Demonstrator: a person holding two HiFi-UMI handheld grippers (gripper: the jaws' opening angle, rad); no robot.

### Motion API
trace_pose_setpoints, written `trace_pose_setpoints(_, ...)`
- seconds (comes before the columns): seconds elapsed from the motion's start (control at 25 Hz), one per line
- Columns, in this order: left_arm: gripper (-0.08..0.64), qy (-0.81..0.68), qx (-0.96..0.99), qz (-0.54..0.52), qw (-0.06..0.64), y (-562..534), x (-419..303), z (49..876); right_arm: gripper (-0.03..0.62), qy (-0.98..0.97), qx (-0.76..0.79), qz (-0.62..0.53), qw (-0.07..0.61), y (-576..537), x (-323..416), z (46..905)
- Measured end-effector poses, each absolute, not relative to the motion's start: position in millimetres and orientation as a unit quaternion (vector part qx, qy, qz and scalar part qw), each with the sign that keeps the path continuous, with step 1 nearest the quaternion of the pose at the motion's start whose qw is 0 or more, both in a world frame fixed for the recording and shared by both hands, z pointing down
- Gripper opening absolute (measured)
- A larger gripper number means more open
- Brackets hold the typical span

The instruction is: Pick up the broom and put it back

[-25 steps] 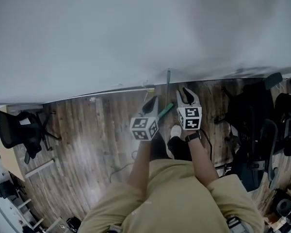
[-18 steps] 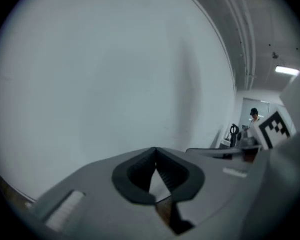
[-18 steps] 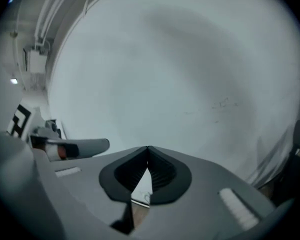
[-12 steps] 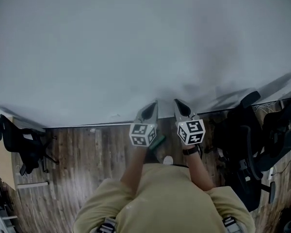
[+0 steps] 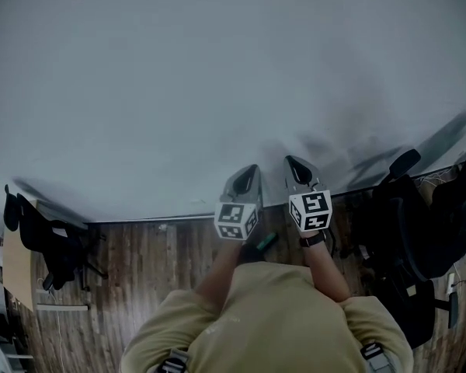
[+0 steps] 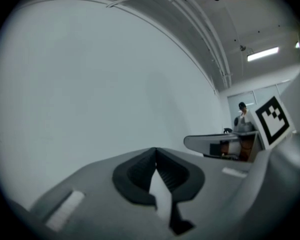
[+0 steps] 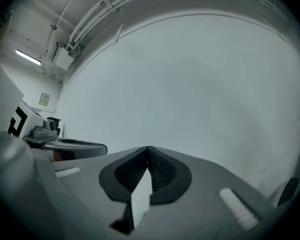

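Both hands have come up from floor height over the last second, and the left gripper (image 5: 251,171) and right gripper (image 5: 293,162) now point level at the pale grey wall (image 5: 217,76). The right jaws, part open a second ago, are now fully together with nothing between them. The left jaws are also together and empty. All I can see of the broom (image 5: 266,241) is a green piece low down between my forearms, close to the foot of the wall and well below both grippers. The rest is hidden behind my arms. I judge it has been released and put back, so the task looks as good as done.

The floor (image 5: 155,263) is dark wood planking. Black office chairs stand at the far left (image 5: 50,235) and crowd the right (image 5: 408,208).
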State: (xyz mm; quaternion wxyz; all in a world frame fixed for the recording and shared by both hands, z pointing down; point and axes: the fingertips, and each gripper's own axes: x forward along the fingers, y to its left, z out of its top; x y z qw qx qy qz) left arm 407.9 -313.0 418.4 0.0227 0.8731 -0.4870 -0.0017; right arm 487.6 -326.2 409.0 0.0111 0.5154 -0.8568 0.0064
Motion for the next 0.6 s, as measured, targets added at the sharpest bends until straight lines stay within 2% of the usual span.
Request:
trace_pose_setpoints(0.4, 0.000, -0.501, 0.865, -0.005, 0.037, -288, 378, 416, 0.006, -0.858, 0.512, 0.022, 0.027, -303, 466, 418)
trace_pose_setpoints(0.6, 0.000, -0.508, 0.860, -0.002, 0.047, -282, 384, 437, 0.006, -0.857, 0.512, 0.029, 0.039, -299, 479, 442)
